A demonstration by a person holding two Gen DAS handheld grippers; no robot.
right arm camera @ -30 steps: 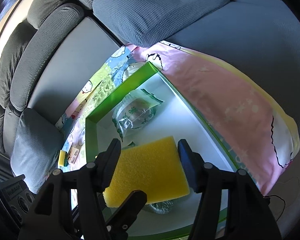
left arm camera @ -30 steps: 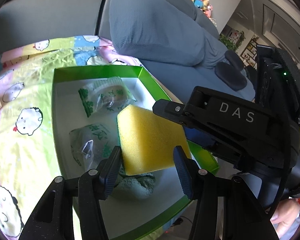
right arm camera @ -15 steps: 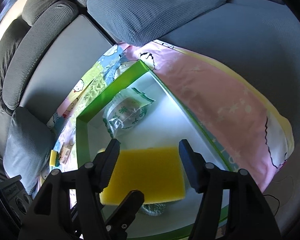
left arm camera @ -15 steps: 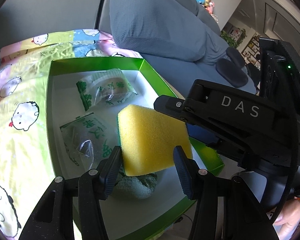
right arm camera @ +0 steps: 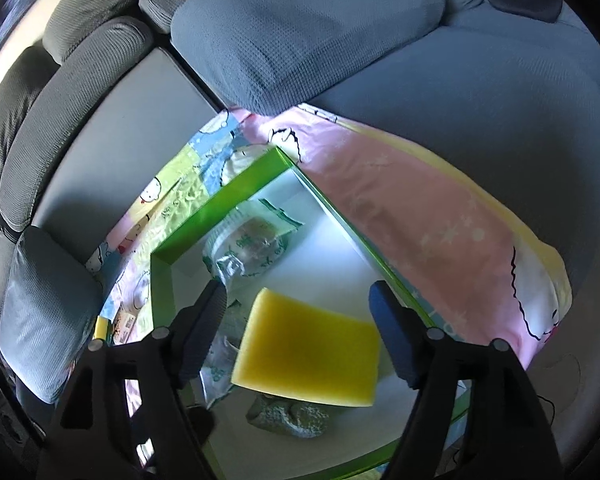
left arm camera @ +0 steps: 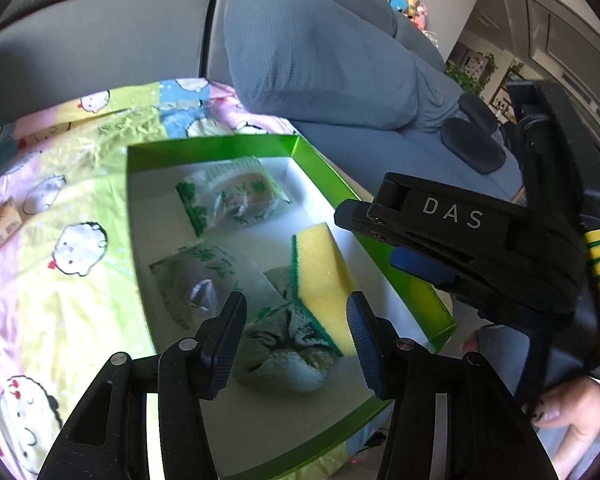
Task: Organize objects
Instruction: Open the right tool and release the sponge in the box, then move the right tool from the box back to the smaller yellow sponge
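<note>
The yellow sponge (right arm camera: 308,354) lies tilted inside the green box (left arm camera: 324,168), propped on a green cloth (left arm camera: 284,354) beside two wrapped snacks (left arm camera: 228,200). The right gripper (right arm camera: 296,328) hangs above it, fingers spread wide and holding nothing; a second ago they clamped the sponge. The left gripper (left arm camera: 296,334) is likewise agape.

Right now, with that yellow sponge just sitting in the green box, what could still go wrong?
The sponge leans tilted on a green cloth and a wrapped snack, so it might slide or tip. The open right gripper hangs close above it and could knock it when leaving.
</note>
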